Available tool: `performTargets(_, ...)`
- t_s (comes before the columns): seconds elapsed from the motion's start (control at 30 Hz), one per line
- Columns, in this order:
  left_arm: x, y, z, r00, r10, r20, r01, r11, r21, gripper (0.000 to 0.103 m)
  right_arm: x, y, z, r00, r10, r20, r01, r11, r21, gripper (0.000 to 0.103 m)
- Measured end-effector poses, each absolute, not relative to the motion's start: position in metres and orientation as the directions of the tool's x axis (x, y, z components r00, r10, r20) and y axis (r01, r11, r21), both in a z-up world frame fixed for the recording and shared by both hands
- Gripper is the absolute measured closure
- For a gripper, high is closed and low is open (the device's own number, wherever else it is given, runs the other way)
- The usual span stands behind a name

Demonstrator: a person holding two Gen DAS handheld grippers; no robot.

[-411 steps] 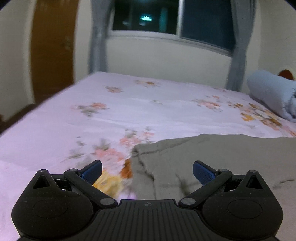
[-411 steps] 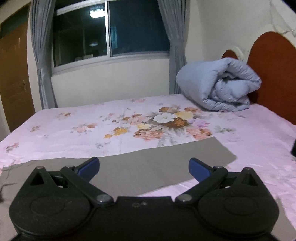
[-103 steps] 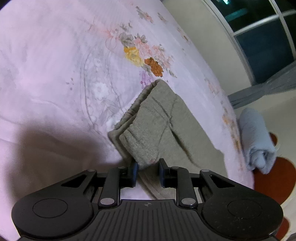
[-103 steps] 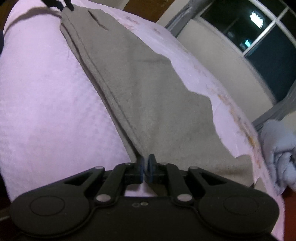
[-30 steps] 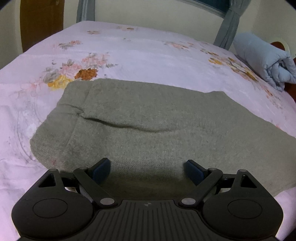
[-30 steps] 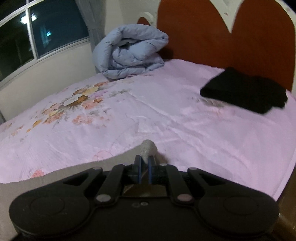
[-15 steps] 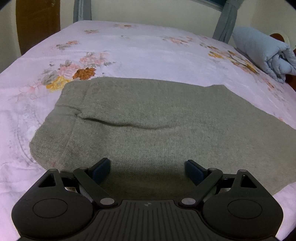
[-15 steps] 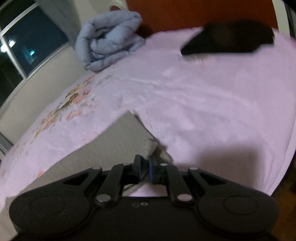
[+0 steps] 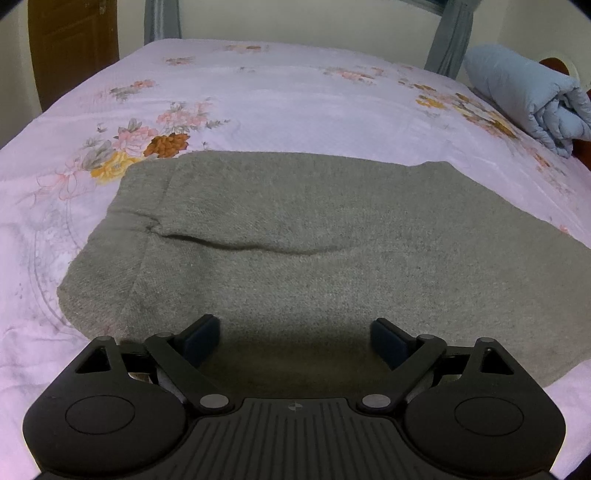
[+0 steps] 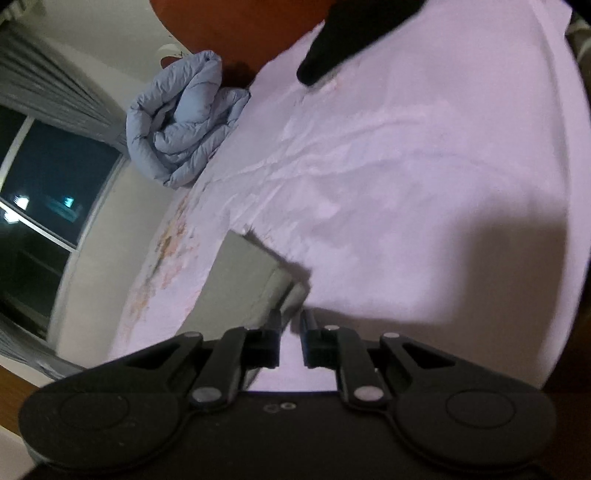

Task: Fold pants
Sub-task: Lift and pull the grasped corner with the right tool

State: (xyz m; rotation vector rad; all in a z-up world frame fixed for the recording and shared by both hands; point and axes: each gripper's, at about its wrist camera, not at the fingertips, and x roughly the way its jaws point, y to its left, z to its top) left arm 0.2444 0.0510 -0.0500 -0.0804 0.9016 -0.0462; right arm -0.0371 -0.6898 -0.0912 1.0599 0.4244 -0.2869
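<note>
The grey-green pants [image 9: 295, 236] lie flat on the pink floral bed sheet [image 9: 258, 96], folded lengthwise, waistband at the left. My left gripper [image 9: 295, 334] is open and empty, low over the near edge of the pants. In the right wrist view the leg end of the pants [image 10: 255, 273] reaches up to my right gripper [image 10: 291, 325]. Its jaws stand a narrow gap apart with the hem corner just in front of them, and pink sheet shows in the gap. I cannot tell whether cloth is still pinched.
A rolled light-blue duvet [image 9: 524, 92] lies at the head of the bed by the brown headboard [image 10: 236, 22]; it also shows in the right wrist view [image 10: 181, 122]. A black folded garment [image 10: 354, 37] lies near the headboard. A window [image 10: 48, 192] and a wooden door [image 9: 70, 44] stand beyond the bed.
The right gripper has tilted and lifted the leg end, and its jaws have parted slightly from fully shut. The left gripper stays open and hardly moves.
</note>
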Motion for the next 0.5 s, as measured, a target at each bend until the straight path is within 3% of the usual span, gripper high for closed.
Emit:
performTargets(0.2, 0.243, 0.052, -0.052, 0.627, -0.077, -0.775, 0.009, 0.996, -0.092, 0.013, -0.027, -0.697, -0.096, 0.910, 0.002, -0.414, 0.374, 0.424, 0.825, 0.103)
performTargets(0.27, 0.242, 0.053, -0.053, 0.631, -0.079, -0.771, 0.012, 0.996, -0.092, 0.013, -0.024, -0.694, -0.082, 0.895, -0.050, -0.444, 0.407, 0.504, 0.762, 0.103)
performTargets(0.37, 0.240, 0.051, -0.054, 0.637, -0.072, -0.767, 0.007, 0.996, -0.087, 0.013, -0.023, -0.700, -0.085, 0.808, -0.164, -0.566, 0.558, 0.523, 0.644, 0.103)
performTargets(0.43, 0.238, 0.050, -0.053, 0.639, -0.069, -0.766, 0.005, 0.996, -0.085, 0.013, -0.025, -0.697, -0.076, 0.793, -0.197, -0.577, 0.571, 0.571, 0.590, 0.103)
performTargets(0.5, 0.236, 0.050, -0.052, 0.641, -0.070, -0.764, 0.007, 0.996, -0.086, 0.013, -0.035, -0.686, -0.058, 0.829, -0.209, -0.519, 0.524, 0.616, 0.589, 0.100)
